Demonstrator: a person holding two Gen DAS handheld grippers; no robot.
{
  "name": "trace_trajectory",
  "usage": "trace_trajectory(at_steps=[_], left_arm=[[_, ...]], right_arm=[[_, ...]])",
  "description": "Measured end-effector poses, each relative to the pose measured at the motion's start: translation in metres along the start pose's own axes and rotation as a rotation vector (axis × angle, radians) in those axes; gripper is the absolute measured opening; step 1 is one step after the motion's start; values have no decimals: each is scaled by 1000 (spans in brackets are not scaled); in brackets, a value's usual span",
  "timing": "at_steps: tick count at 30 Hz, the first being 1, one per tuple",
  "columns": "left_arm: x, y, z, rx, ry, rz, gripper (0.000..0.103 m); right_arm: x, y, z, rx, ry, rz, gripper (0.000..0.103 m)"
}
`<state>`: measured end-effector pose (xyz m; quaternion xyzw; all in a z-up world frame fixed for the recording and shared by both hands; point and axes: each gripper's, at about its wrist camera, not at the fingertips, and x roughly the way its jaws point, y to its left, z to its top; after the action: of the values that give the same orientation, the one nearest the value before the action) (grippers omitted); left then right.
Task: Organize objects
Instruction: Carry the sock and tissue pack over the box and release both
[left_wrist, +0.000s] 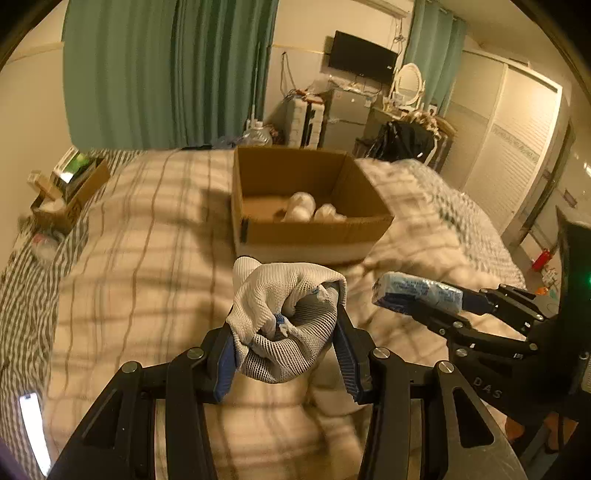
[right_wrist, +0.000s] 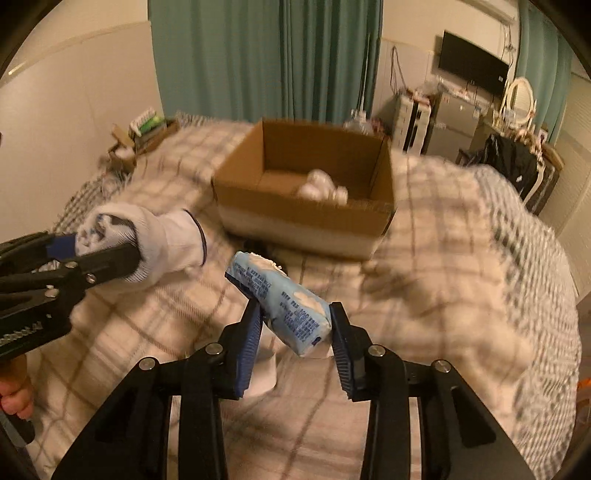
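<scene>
The left claw (left_wrist: 284, 332) is closed around a bunched white knitted glove (left_wrist: 284, 317), its blue-padded fingers pressing in from both sides so the fabric bulges up and forward between them; seen from the right wrist camera, the same left claw (right_wrist: 107, 247) comes in from the left edge with the glove (right_wrist: 147, 240) hanging off its tip, the cuff with its dark trim pointing toward the box. The right claw (right_wrist: 295, 325) grips a pale blue printed packet (right_wrist: 280, 302) that sits tilted between the pads, its upper end leaning away to the left and its lower end near the right pad; in the left wrist view the right claw (left_wrist: 461, 302) reaches in from the right with the packet (left_wrist: 417, 293) sticking out past its tips. Both held things hang above a bed (left_wrist: 147, 258) covered with a cream checked blanket, apart from each other and short of the open cardboard box (left_wrist: 295, 229) that stands on the bed ahead. Inside the box (right_wrist: 306, 218) lie several white bundles (left_wrist: 306, 208), grouped toward its right half on the bottom; their exact kind is too blurred to tell. A smaller carton of odds and ends (left_wrist: 70, 188) sits at the far left edge of the bed near the wall. Green curtains (left_wrist: 170, 70) hang behind the bed.
</scene>
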<state>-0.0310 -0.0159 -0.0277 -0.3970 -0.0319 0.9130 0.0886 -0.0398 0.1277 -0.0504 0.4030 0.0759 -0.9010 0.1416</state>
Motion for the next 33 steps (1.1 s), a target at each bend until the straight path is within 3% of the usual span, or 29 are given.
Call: trace_trajectory(at_steps=[4, 11, 16, 20, 26, 33], left_arm=[[-6, -5, 35, -6, -29, -36, 47], [-5, -12, 111, 9, -158, -79, 48], [20, -18, 155, 60, -205, -58, 48], [57, -12, 181, 49, -190, -57, 47], [114, 3, 189, 43, -137, -61, 48], [176, 9, 163, 79, -42, -68, 48]], right_arm=[[-21, -11, 34, -13, -66, -17, 36], [-31, -31, 110, -46, -163, -48, 36], [-10, -48, 163, -47, -191, -58, 36], [22, -60, 193, -46, -186, -58, 36], [91, -83, 210, 8, -139, -27, 36], [161, -93, 187, 40, -56, -3, 36]])
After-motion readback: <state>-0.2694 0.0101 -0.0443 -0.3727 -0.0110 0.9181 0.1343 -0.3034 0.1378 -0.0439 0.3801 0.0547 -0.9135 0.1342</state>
